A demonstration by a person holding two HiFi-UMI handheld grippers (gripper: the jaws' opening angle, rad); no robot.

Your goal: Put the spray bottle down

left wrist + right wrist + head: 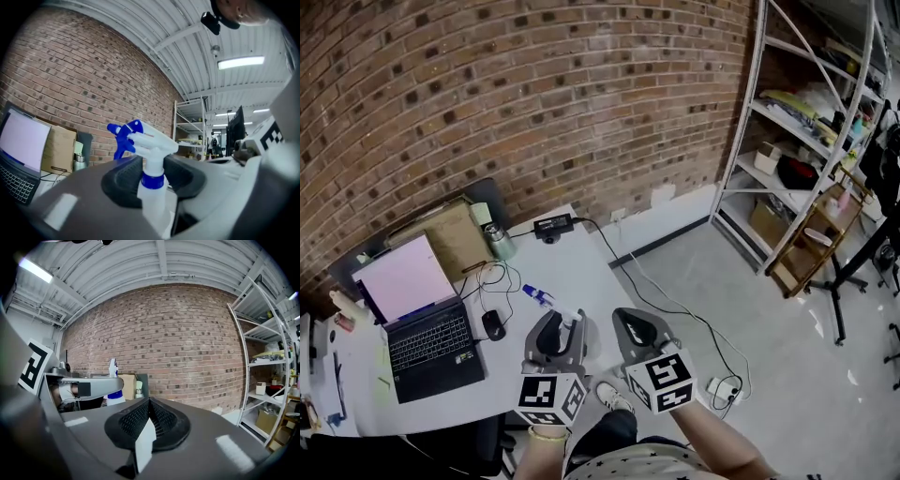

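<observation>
The spray bottle (pixel 551 302), clear with a white head and blue trigger, hangs upright over the right end of the grey table (pixel 502 380). My left gripper (pixel 555 328) is shut on it. In the left gripper view the black pads (pixel 123 183) squeeze the bottle (pixel 151 154) just under its blue collar, nozzle pointing left toward the brick wall. My right gripper (pixel 636 326) is beside it on the right, past the table's edge, shut on a thin white sheet (pixel 143 446). The right gripper view shows its jaws (pixel 149 420) meeting on the sheet, with the bottle (pixel 112 369) at far left.
An open laptop (pixel 422 319), a mouse (pixel 494 324), a cardboard box (pixel 450 234), a green flask (pixel 499 242) and a power adapter (pixel 551 225) with cables are on the table. A metal shelf (pixel 806 122) stands at right. A power strip (pixel 722 386) lies on the floor.
</observation>
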